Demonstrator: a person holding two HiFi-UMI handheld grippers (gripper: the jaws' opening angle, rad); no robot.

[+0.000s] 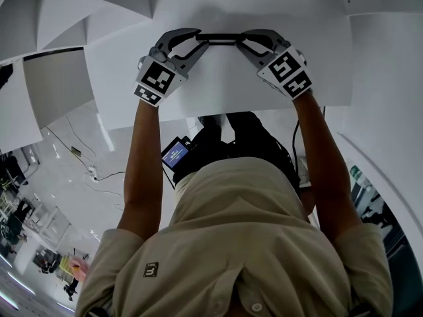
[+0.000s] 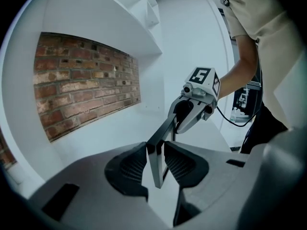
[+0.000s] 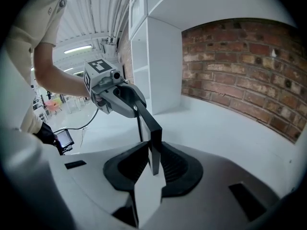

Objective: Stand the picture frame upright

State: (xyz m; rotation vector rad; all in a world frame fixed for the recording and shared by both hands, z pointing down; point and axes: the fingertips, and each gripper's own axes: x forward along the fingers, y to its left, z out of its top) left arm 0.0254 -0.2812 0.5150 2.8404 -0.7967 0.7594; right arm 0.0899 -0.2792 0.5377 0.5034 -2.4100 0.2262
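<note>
There is one picture frame (image 1: 220, 37), a thin dark one, lying edge-on toward 12 o'clock in the head view above the single white table (image 1: 218, 94). It is held between two grippers. The left gripper (image 1: 197, 39) comes in from about 11 o'clock and the right gripper (image 1: 243, 39) from about 1 o'clock, so their tips face each other across the frame. In the left gripper view, its two ribbed pads are clenched on one end of the frame, one pad on each face. The right gripper view shows the same at the other end, both pads pressing a corner of the frame. Each gripper carries one marker cube, two in all, and two bare forearms reach up to them. One brick panel (image 2: 86, 90) lines the alcove behind the table. One small lit screen (image 1: 175, 156) hangs at the person's waist near 7 o'clock of the frame.
</note>
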